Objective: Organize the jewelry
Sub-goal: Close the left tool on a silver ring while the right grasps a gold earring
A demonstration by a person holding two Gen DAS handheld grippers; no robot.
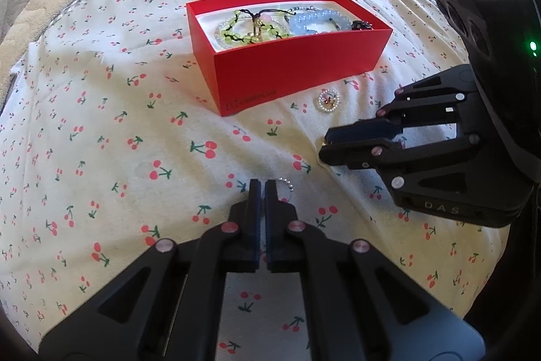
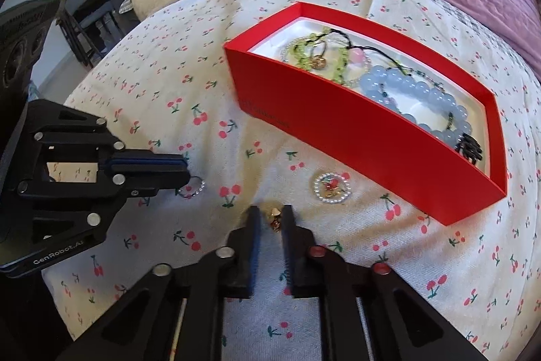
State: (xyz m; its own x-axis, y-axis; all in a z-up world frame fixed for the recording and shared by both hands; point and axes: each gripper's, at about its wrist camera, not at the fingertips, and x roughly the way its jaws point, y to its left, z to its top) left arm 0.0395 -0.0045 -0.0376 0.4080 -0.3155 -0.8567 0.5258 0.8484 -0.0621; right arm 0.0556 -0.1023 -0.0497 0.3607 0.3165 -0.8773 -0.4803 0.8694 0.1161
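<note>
- Your left gripper [image 1: 263,188] is closed on the small bead ring [image 2: 193,187], low over the bed [image 1: 101,124].
- Right gripper [image 2: 273,219] is pinched round the gold charm [image 2: 274,218]; check grip b4 lifting.
- Carry both over the red box [image 1: 297,70] wall, mid-bed, & drop inside w/ the bracelets.

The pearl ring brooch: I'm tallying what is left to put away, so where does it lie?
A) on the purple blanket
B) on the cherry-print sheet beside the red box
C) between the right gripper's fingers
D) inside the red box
B: the pearl ring brooch lies flat on the cherry-print sheet just outside the red box's near wall, clear of both grippers.
</note>
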